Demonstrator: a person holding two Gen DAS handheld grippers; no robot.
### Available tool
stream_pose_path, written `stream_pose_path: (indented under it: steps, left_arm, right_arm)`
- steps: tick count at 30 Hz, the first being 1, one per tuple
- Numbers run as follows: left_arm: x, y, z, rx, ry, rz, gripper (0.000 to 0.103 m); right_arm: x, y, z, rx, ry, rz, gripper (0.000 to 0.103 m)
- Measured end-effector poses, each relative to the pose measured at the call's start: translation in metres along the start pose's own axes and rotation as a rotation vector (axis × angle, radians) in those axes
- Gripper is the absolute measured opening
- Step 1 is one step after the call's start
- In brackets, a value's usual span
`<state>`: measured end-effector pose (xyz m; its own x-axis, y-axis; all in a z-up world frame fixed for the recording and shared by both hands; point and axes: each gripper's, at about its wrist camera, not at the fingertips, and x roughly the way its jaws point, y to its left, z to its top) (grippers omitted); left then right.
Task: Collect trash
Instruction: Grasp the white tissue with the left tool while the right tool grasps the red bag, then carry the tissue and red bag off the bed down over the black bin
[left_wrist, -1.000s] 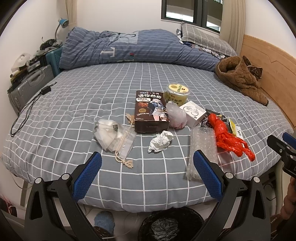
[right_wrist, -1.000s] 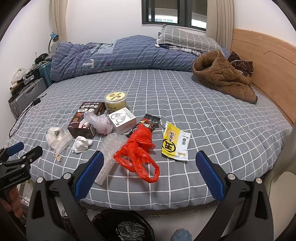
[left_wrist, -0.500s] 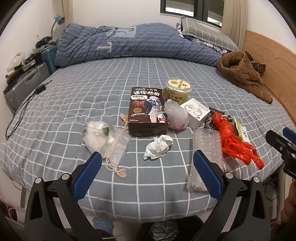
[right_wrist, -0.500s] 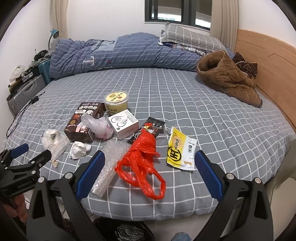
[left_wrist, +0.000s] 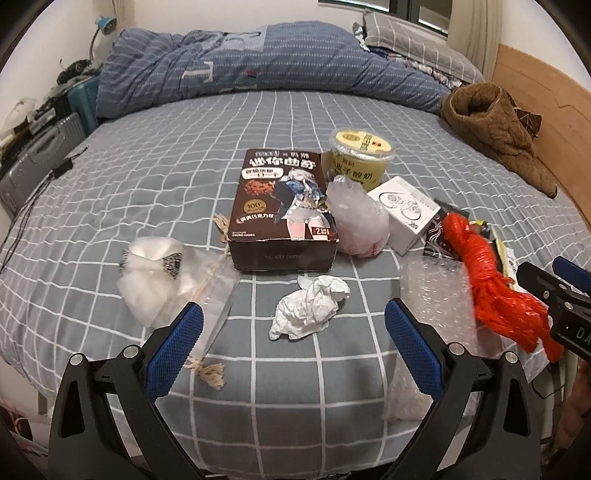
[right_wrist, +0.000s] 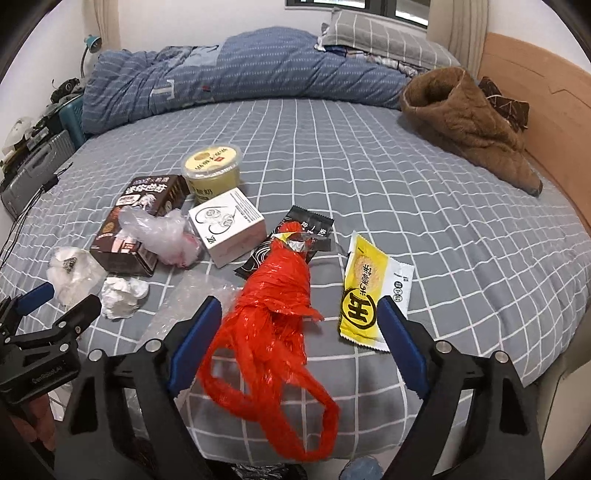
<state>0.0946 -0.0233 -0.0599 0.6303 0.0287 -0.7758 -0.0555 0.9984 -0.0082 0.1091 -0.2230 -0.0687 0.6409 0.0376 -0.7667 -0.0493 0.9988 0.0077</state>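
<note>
near the bed's (right_wrist: 461, 221) front edge your right gripper (right_wrist: 295, 332), jaws just narrowing but apart, straddles the red bag (right_wrist: 273, 295) without gripping; your left gripper (left_wrist: 293, 328) gapes wide over the crumpled tissue (left_wrist: 310, 306), holding nothing.

1. The left gripper (left_wrist: 293, 336) has two black, angular arms with triangular cut-outs, and silver round screws sit near each joint.
2. Its fingers (left_wrist: 173, 347) carry blue pads with a fine dotted texture.
3. The right gripper (right_wrist: 295, 336) has the same black frame, silver screws and blue textured pads.
4. Seen from the other camera, each gripper shows small white lettering on its black body; the letters are only partly readable.
</note>
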Motion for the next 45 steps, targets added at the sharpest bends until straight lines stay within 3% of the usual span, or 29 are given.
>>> stream_pose_path:
  steps: [5,14,21,28,45]
  left_arm:
    - [0.019,-0.002,-0.001,0.006,0.016,0.0,0.095]
    - [0.046,-0.007,-0.002,0.012,0.041,-0.012,0.082]
    - [0.067,-0.006,-0.002,-0.008,0.084,-0.052,0.056]
    - [0.072,-0.009,-0.002,0.011,0.088,-0.057,0.03]
    - [0.038,-0.005,0.003,-0.003,0.049,-0.1,0.026]
  right_arm:
    - [0.019,-0.002,0.001,0.014,0.037,0.022,0.074]
    - [0.04,-0.003,-0.004,0.019,0.076,0.069,0.058]
    - [0.047,0.003,-0.006,0.001,0.089,0.131,0.032]
    - [0.044,0.001,-0.007,0.002,0.09,0.161,0.017]
    - [0.015,0.001,-0.005,-0.024,0.055,0.157,0.012]
